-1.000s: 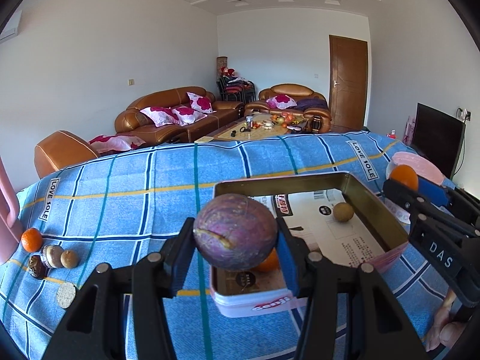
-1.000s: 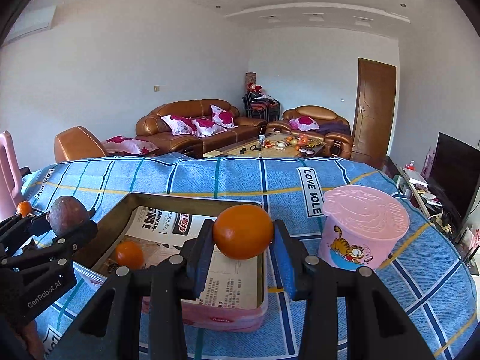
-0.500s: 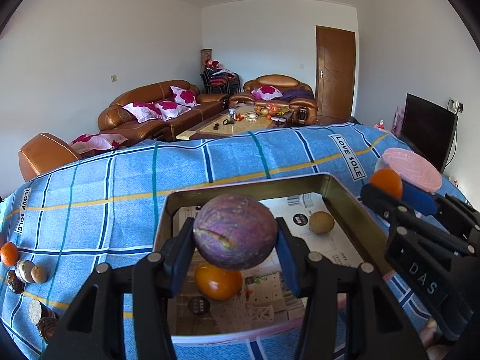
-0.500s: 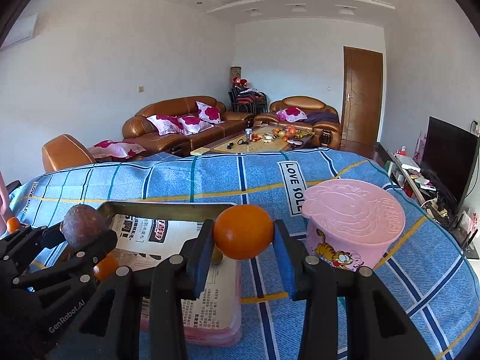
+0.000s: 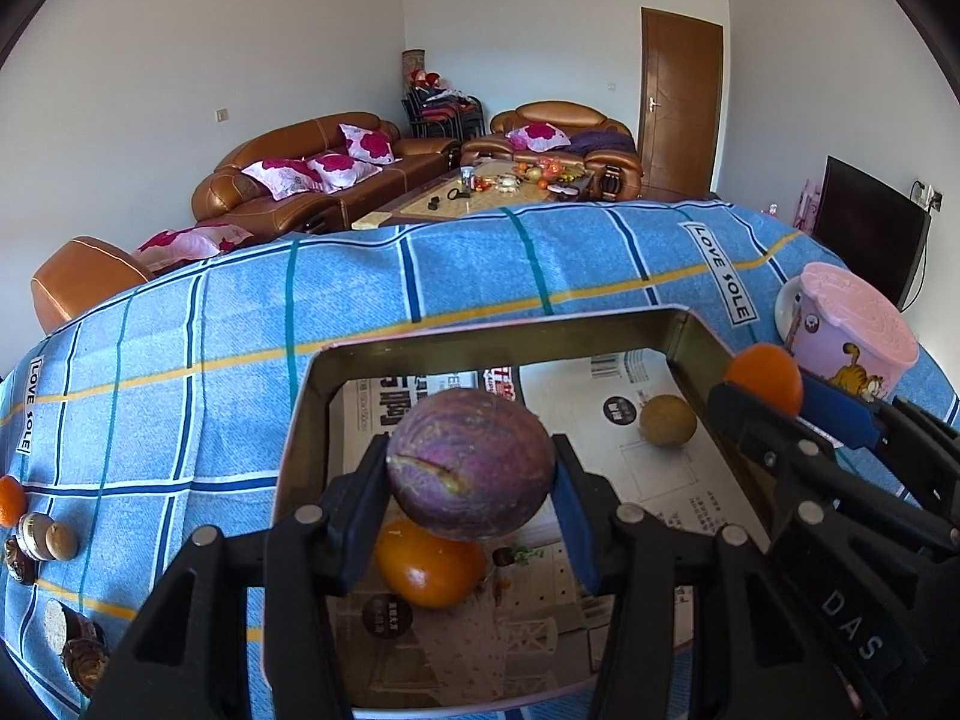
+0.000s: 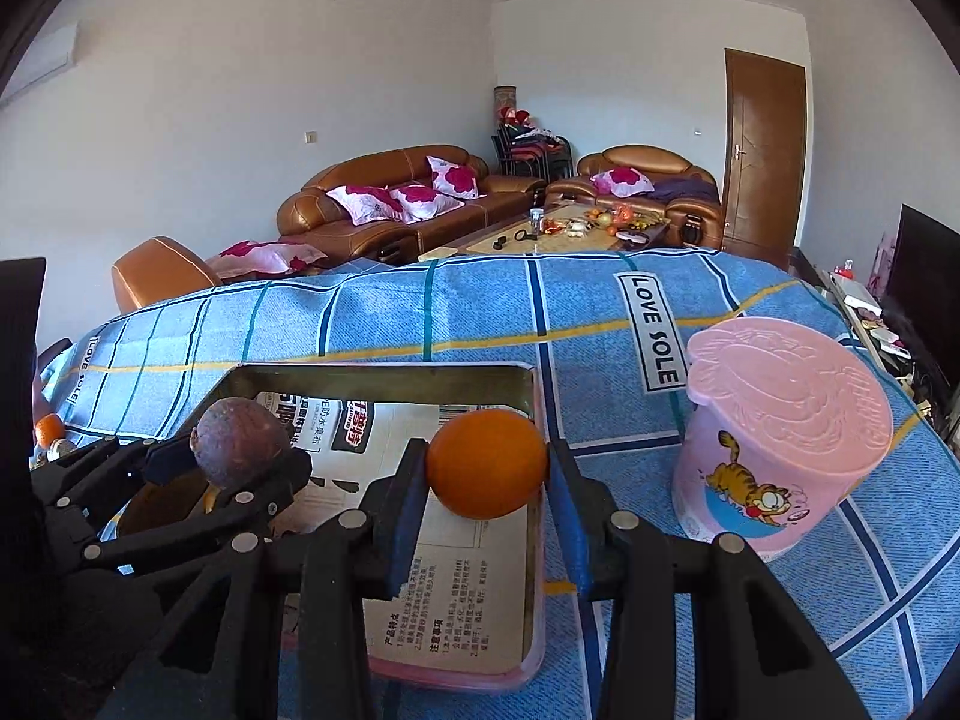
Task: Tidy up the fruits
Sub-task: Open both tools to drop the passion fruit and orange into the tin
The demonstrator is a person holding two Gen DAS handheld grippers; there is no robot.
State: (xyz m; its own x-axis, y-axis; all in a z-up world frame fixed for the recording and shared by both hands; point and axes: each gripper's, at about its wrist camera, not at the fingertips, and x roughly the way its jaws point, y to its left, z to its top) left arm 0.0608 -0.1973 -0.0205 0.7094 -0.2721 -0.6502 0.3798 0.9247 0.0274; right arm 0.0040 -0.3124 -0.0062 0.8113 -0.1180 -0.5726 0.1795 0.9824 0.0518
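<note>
My left gripper (image 5: 471,483) is shut on a purple passion fruit (image 5: 470,464) and holds it over the near part of a shallow pink-rimmed tin tray (image 5: 498,333) lined with newspaper. In the tray lie an orange (image 5: 429,564) under the passion fruit and a small tan fruit (image 5: 667,420) towards the far right. My right gripper (image 6: 487,483) is shut on an orange (image 6: 487,462) above the tray's right side (image 6: 536,516). Each gripper shows in the other's view: the right gripper's fingers (image 5: 774,420) with their orange, the left gripper's fingers (image 6: 240,468) with the passion fruit (image 6: 243,441).
A pink lidded tub with a cartoon cat (image 6: 780,450) stands right of the tray on the blue checked cloth (image 5: 360,300). Several small fruits and nuts (image 5: 36,540) lie at the cloth's left edge. Sofas and a coffee table stand behind.
Both grippers have moved forward and tipped down, so the tray now lies under them. The fruits stay gripped. The orange in the tray has come into plain view below the passion fruit.
</note>
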